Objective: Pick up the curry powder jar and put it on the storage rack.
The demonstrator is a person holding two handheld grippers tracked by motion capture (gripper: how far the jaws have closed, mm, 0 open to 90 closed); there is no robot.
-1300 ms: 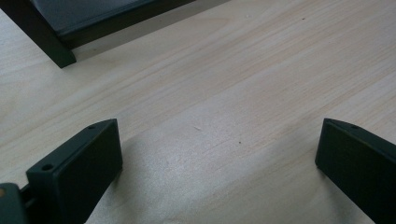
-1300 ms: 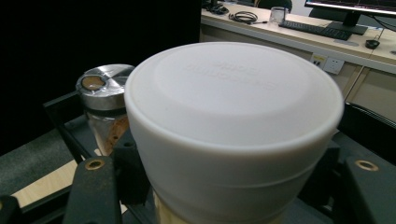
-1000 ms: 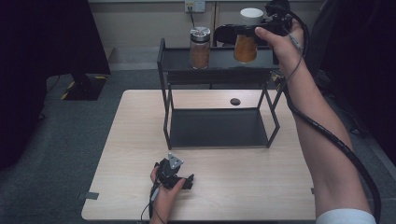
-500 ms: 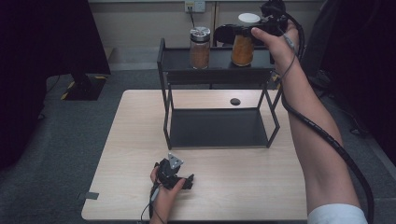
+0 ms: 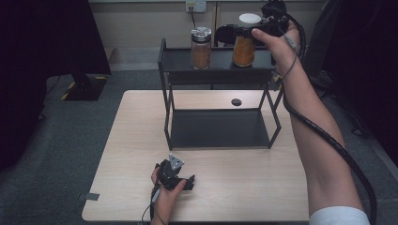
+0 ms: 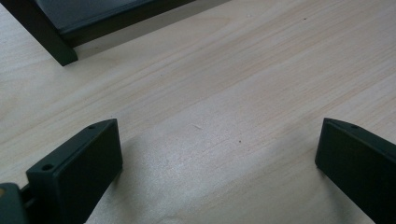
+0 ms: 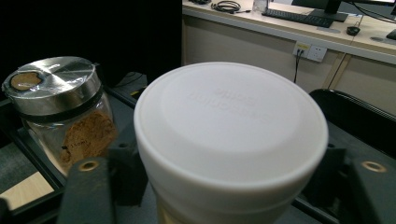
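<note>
While reaching up and forward on the right, holds the right hand-held gripper point(image 5: 234, 33) level at the upper tier of a black metal two-tier rack point(image 5: 217, 62), with its jaws just eased apart and set either side of a glass jar of orange-brown powder with a white plastic lid point(image 7: 231, 135). Cannot tell, under that wide lid, whether the pads touch the glass. Stands upright on the right part of the upper tier, close beside a second glass jar of brown powder with a shiny metal lid point(image 5: 201, 47) to its left, the two jars apart. Grips the tool from behind with the right hand point(image 5: 278, 44), cable trailing down the forearm. Keeps to the near edge of the pale wooden counter point(image 5: 244, 187) with the left hand-held gripper point(image 6: 219, 154), spread wide over bare wood, nothing between the jaws, just in front of the rack's near left leg.
</note>
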